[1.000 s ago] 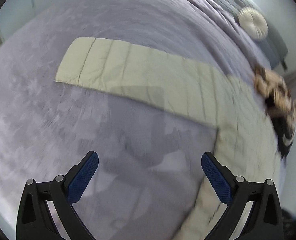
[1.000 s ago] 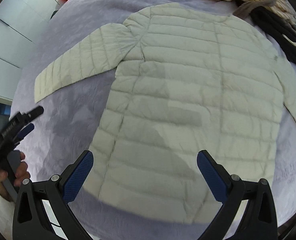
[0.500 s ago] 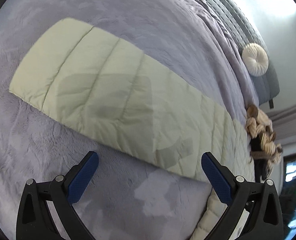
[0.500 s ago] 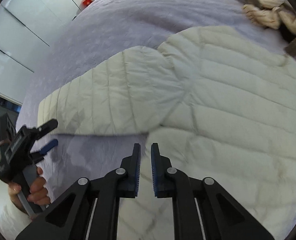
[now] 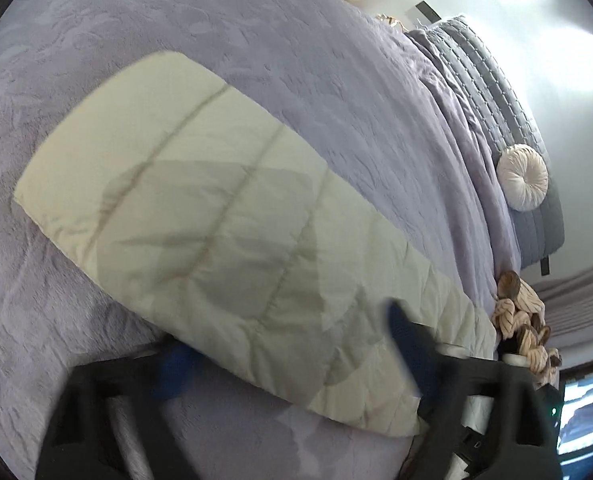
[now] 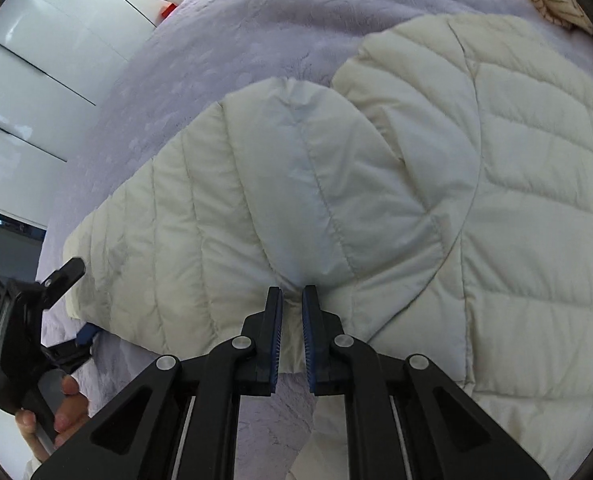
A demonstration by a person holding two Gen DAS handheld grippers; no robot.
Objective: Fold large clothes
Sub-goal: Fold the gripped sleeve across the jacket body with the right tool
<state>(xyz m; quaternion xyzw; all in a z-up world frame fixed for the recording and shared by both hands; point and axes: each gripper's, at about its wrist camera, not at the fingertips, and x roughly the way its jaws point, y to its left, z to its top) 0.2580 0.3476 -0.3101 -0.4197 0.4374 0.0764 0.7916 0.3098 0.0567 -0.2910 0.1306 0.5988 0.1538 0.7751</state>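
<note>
A cream quilted puffer jacket [image 6: 496, 184] lies flat on a lavender bedspread [image 6: 256, 28]. Its sleeve [image 5: 200, 236] stretches out to the side. My right gripper [image 6: 291, 300] is shut on the jacket fabric at the armpit, where the sleeve meets the body. My left gripper [image 5: 292, 344] is open, blurred by motion, with one finger under the sleeve's lower edge and one above it, near the cuff end. The left gripper also shows in the right wrist view [image 6: 78, 304], straddling the cuff.
Striped and dark clothes [image 5: 524, 320] are piled at the bed's far edge. A round white cushion [image 5: 522, 178] rests by the grey headboard [image 5: 496, 80]. White wardrobe doors [image 6: 36, 60] stand beside the bed.
My right gripper moved in to the armpit and shut on the fabric. My left gripper moved onto the sleeve near the cuff, with its fingers now around the edge.
</note>
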